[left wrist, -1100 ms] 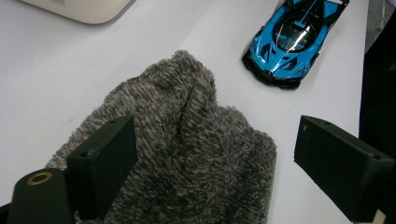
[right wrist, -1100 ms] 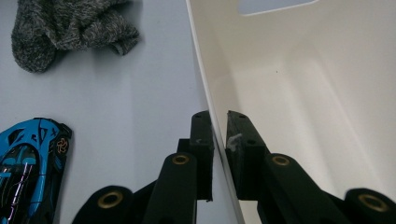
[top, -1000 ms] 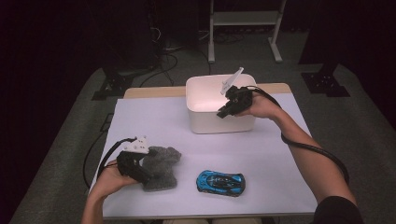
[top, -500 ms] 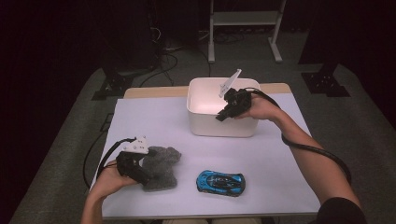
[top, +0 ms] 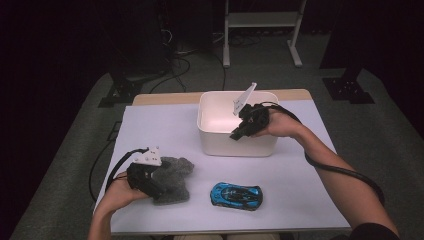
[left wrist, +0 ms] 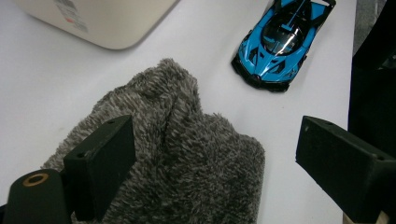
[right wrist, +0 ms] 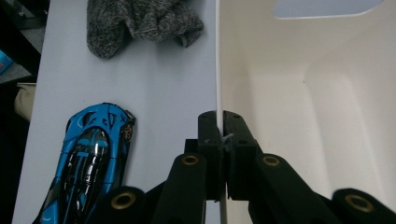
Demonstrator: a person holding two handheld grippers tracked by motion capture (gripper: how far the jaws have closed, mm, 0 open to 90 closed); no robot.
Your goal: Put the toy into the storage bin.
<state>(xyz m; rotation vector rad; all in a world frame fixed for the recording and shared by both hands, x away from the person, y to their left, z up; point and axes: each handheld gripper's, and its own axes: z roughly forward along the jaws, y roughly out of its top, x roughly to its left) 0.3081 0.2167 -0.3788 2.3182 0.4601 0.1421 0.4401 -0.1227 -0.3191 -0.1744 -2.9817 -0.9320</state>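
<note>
We pinch the bin point(top: 220, 142) wall, upper centre, with our right gripper point(top: 239, 131) to steady it. Our left gripper point(top: 161, 184), jaws spread, straddles the sock point(top: 172, 187) at lower left; next we must close on it.

The left gripper point(left wrist: 212, 172) is positioned over a grey fuzzy cloth point(left wrist: 177, 163) lying on the white table surface point(left wrist: 56, 84), jaws spread wide, one black jaw over the cloth and the other beyond its edge. A blue toy car point(left wrist: 280, 42) stands near the cloth. A cream bin point(left wrist: 102, 21) occupies the upper left corner.
</note>
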